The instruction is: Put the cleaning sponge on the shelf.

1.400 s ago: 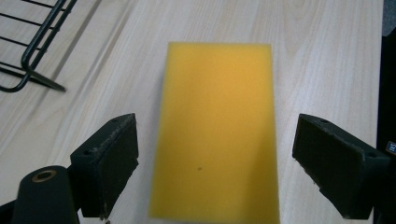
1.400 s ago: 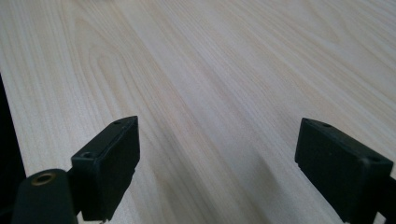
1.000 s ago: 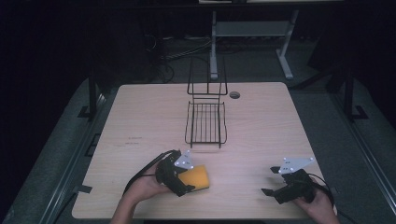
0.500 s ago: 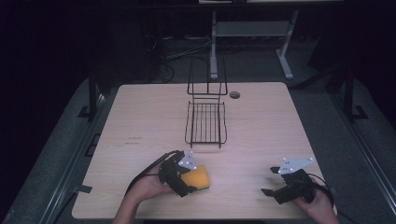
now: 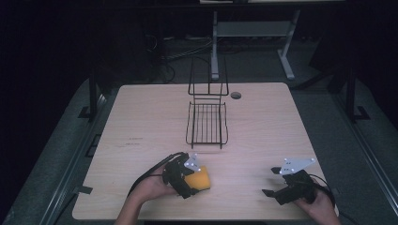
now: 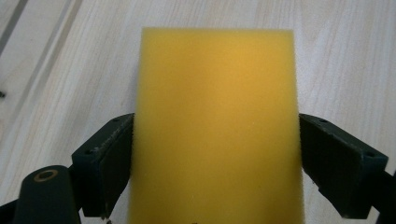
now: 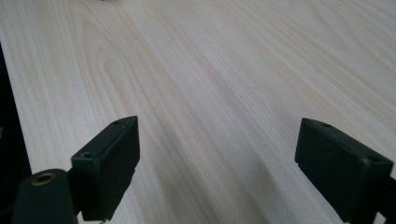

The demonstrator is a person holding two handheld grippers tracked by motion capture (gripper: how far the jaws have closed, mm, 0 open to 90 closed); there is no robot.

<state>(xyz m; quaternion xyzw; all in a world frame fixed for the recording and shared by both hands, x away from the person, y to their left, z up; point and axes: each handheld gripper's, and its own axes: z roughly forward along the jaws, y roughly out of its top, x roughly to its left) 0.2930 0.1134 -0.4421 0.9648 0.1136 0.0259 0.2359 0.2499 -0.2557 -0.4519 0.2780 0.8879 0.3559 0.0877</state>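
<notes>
A yellow sponge (image 5: 199,179) is near the table's front edge, left of centre, held between the jaws of my left gripper (image 5: 189,182). In the left gripper view the sponge (image 6: 215,116) stands as a tall yellow block, and both black jaws of the gripper (image 6: 215,140) press its sides. My right gripper (image 5: 270,182) rests low at the front right, open, its jaws pointing left. In the right gripper view its jaws (image 7: 217,140) are wide apart with bare wood between them.
A black wire rack (image 5: 206,123) with an upright back frame stands in the middle of the light wooden table (image 5: 141,117). A round cable hole (image 5: 235,95) sits near the far edge. Dark floor and desk legs lie beyond.
My left gripper has turned slightly with the sponge in it, tilting the sponge. The right gripper has stayed where it was.
</notes>
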